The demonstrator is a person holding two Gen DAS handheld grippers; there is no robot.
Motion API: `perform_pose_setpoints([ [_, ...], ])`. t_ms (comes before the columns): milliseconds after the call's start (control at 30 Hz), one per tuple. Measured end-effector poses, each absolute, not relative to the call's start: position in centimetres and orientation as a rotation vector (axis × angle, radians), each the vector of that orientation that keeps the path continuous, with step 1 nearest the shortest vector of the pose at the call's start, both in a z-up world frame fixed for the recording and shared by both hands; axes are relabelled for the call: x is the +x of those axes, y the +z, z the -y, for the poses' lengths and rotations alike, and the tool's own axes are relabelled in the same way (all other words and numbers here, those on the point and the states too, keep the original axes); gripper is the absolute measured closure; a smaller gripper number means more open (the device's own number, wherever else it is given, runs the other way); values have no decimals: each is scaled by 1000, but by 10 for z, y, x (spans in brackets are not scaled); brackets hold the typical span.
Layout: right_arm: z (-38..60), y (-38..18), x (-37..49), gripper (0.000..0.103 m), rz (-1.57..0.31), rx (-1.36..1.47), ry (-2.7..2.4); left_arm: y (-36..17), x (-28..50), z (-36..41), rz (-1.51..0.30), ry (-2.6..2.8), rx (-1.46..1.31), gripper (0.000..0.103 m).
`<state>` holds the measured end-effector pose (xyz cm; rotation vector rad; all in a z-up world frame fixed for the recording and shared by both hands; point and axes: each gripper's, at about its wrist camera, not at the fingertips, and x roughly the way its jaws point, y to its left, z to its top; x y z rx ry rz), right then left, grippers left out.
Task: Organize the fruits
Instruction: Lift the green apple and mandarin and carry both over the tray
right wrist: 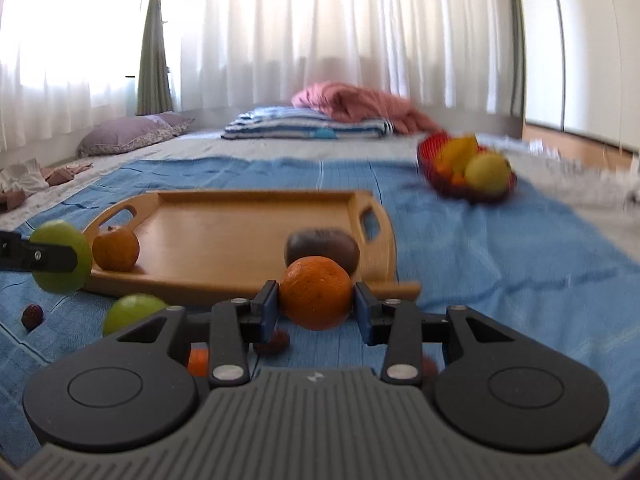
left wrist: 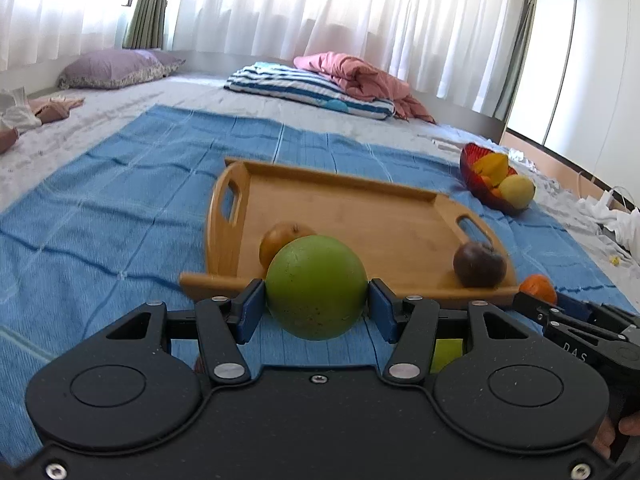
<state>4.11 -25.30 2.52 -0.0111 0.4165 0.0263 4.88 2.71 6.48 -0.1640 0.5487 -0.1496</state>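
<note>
Above the near edge of the rectangular wooden tray [left wrist: 360, 208], the left tool [left wrist: 316, 304] pinches a round green fruit [left wrist: 316, 286]; the right tool [right wrist: 316, 304] pinches a round orange fruit [right wrist: 316, 292].

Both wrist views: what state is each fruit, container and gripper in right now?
left gripper: shut on green fruit
green fruit: held above the cloth
right gripper: shut on orange
orange: held between the fingers
wooden tray: mostly bare, holds two fruits
brownish-orange fruit: on tray, left end
dark fruit: on tray, right end
red bowl: filled with fruit
second green fruit: loose on the cloth
</note>
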Motion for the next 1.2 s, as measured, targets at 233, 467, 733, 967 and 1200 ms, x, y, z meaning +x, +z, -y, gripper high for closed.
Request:
perform_pose_setpoints([
  [233,271,65,92,58,-499,83,89,99,81,-37,-518,-162,-178,49],
  [467,278,86,157,58,-608,71,88,123,139,-41,-552,-156,-184,49],
  [733,278,78,217,58,-802,67,64,110,190,-39,-669,-141,-173,49],
  [967,269,59,237,58,-847,34,42,83,216,-34,-747,-113,-170,49],
  [1200,263,49,244,58,-864,3,28,69,227,-33,-783,-98,-173,49],
])
